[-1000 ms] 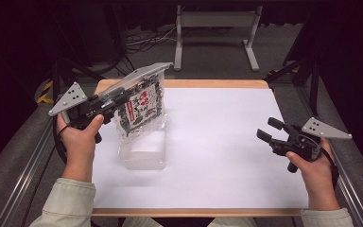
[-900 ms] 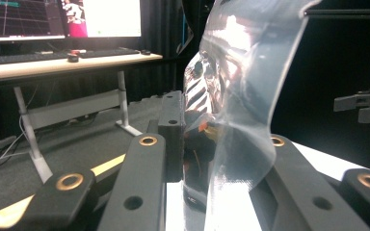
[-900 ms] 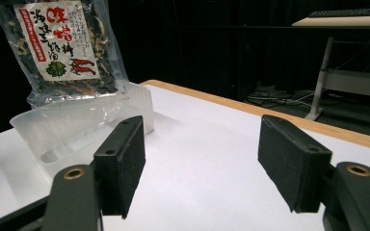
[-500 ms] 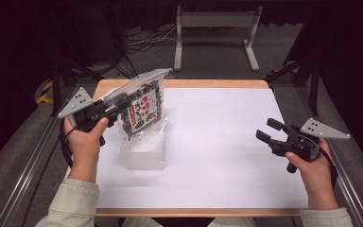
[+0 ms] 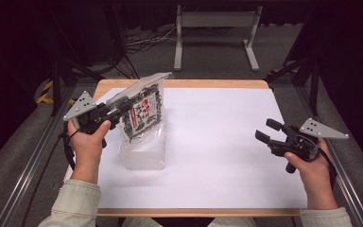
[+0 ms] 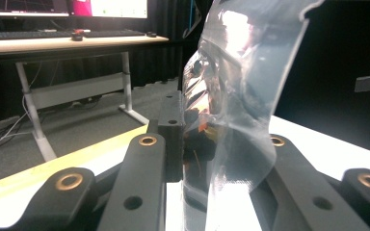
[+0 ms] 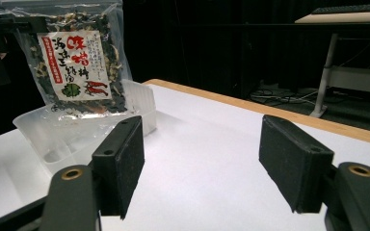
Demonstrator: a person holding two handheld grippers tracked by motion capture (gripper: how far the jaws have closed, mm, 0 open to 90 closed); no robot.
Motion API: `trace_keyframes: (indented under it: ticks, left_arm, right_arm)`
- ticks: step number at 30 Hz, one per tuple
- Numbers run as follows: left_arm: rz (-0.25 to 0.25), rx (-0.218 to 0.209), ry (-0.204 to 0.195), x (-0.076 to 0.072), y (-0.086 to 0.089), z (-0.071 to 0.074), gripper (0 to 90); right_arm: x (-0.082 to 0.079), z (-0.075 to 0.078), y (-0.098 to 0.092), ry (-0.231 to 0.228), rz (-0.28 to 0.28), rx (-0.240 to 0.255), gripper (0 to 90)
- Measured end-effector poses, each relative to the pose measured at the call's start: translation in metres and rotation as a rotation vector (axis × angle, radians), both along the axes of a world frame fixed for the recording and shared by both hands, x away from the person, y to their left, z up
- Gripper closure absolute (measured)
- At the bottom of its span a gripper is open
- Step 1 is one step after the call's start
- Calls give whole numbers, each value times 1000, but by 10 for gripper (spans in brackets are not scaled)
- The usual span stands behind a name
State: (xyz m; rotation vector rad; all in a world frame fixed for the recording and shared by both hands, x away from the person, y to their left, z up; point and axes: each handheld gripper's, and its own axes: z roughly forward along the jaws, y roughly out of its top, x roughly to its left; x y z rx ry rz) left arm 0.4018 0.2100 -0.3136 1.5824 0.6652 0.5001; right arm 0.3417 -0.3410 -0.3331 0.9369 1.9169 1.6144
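In the high view, the person's two sleeves come in at the bottom edge, at about 7 and 5 o'clock of the white table. The right hand rests at 4 o'clock near the table's right edge and holds the right gripper, which points toward 9 o'clock, level over the bare surface. Its jaws stand wide apart with nothing between them; in the right gripper view the two black pads frame open white tabletop.

At 9 o'clock of the table the left hand holds the left gripper, which points toward 3 o'clock. Its jaws are clamped on the upper left part of a clear bag that holds dark dried bits and has a white label with red writing. In the left gripper view the shiny plastic of the bag is pinched between the jaws. The bag hangs nearly upright, its lower end reaching into a clear plastic tub that sits on the table at about 8 o'clock of its middle, just right of the left hand.

Beyond the table's far edge, at 12 o'clock, a grey desk frame stands on the dark floor.
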Motion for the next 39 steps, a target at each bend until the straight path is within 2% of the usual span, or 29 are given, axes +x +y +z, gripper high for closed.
trace_keyframes:
  ticks: [3, 10, 15, 21, 32, 39]
  left_arm:
    - [-1, 16, 8, 2, -1, -5, 739]
    - [-23, 20, 5, 4, -3, -10, 737]
    - [-29, 7, 5, 4, -3, -14, 735]
    - [-30, 30, 36, 5, -1, -22, 734]
    - [-37, 13, 56, 3, 6, -35, 733]
    - [-16, 0, 88, 6, 11, -38, 733]
  right_arm:
    - [0, 0, 1, 2, 1, 0, 334]
    - [0, -1, 0, 7, 1, 4, 333]
    - [0, -1, 0, 7, 0, 7, 331]
    - [0, -1, 0, 7, 1, 6, 329]
    - [2, -3, 2, 14, 5, 4, 327]
    - [2, -4, 4, 17, 11, -1, 326]
